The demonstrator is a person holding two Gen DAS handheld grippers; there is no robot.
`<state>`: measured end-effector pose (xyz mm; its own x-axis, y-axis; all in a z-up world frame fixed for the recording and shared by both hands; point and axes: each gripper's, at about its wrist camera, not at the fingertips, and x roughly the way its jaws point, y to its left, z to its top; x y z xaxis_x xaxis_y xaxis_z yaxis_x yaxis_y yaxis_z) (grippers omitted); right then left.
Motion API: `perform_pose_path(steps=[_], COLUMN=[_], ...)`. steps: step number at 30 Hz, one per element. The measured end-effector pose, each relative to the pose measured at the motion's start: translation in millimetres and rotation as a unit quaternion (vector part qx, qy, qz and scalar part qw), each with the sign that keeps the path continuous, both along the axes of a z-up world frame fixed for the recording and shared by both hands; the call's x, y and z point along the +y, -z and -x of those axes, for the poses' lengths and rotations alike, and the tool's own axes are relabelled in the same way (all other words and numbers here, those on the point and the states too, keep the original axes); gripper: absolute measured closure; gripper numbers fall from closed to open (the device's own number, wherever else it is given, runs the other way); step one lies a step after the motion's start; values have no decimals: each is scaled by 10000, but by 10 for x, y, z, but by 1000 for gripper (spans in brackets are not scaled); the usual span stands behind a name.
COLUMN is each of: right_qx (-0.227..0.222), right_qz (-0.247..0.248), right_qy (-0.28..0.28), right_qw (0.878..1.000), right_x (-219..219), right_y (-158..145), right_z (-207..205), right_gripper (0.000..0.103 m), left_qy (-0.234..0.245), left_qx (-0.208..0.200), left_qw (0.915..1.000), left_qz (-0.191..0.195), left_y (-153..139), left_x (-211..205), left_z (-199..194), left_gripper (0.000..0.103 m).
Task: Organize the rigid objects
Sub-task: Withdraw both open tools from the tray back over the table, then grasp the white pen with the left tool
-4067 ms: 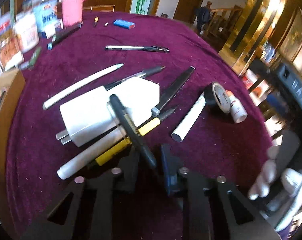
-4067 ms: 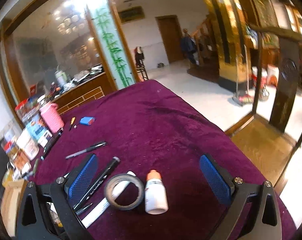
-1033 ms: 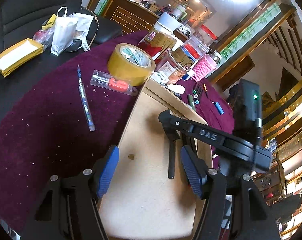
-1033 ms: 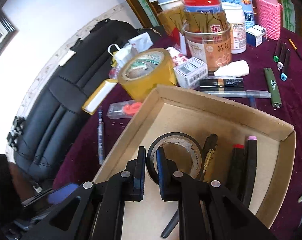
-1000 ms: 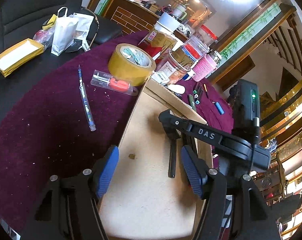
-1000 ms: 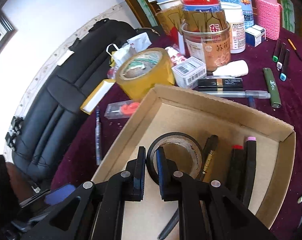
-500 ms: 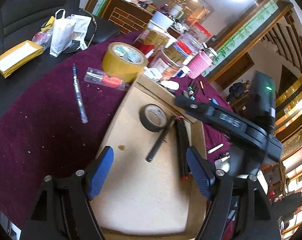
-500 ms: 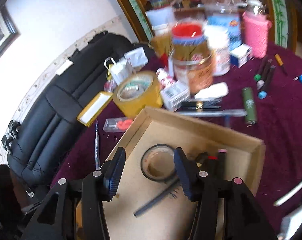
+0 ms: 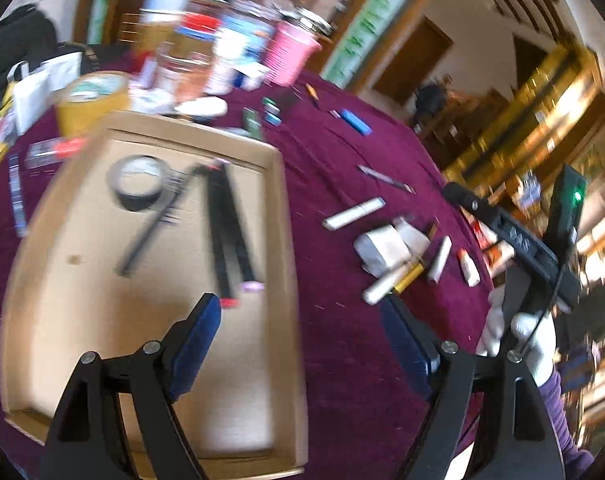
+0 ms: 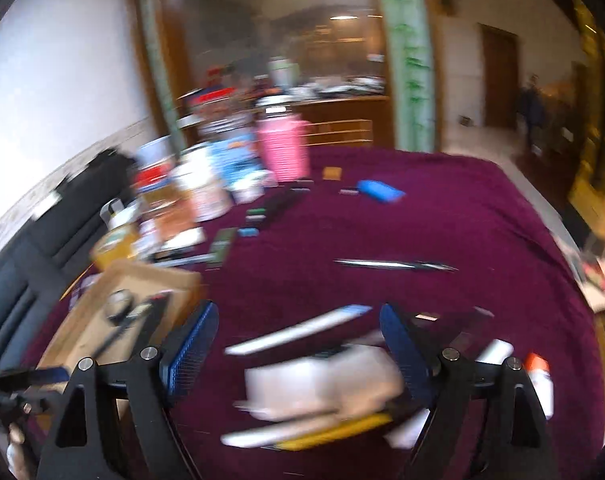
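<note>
A shallow cardboard box lies on the purple cloth and holds a black tape roll, a black pen and two dark markers. My left gripper hangs over the box's right rim, its jaws opening with nothing between them. My right gripper has its jaws opening over a blurred pile: a white charger block, a white pen and a yellow marker. Nothing is pressed by its pads. The pile also shows in the left wrist view, right of the box.
Jars, a pink cup and yellow tape crowd the far left of the table. A blue lighter, a silver pen and a small white bottle lie loose. A gloved hand holds the right tool.
My right gripper let go of the black tape roll in the box, opened wide and swung right to the pile of pens. My left gripper widened and shifted right to the box's rim.
</note>
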<state>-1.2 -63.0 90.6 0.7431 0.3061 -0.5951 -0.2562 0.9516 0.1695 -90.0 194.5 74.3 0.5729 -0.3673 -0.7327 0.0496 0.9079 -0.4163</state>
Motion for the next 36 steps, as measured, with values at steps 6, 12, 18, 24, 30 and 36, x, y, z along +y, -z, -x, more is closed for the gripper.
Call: perform_pose_path(steps=[6,12,18,24,30,36], right_qx=[13,13,204,183,204,300], right_qz=[-574,-968,-1202,-1163,-1175,-1149], right_qy=[1092,1580,1503,1410,1408,1411], right_qw=[9924,9827,9811,9830,9828,9828], right_x=[-1033,-1504,-1596,-1541,-1535,-1518], right_y=[229,440,503,499,505,539], right_z=[-151,-237,-231,-240,-241,-277], right_gripper=[17,17,17,17,17,17], left_qy=[484,818,1159,1722,2027,2294], left_qx=[187,326,256,495,487,350], left_qw=[9976,9897,9748,9592,9492,9400], left_qz=[-464,-1127,-1890,-2188,-2356,-2502], left_y=[28,61,224,494,583,563], left_x=[-631,-1064,-1343,-1531,-1593,-1649], left_z=[-288,-774,-1425,-1791,-1854,-1782], left_gripper=[22,22,24,72,74,77])
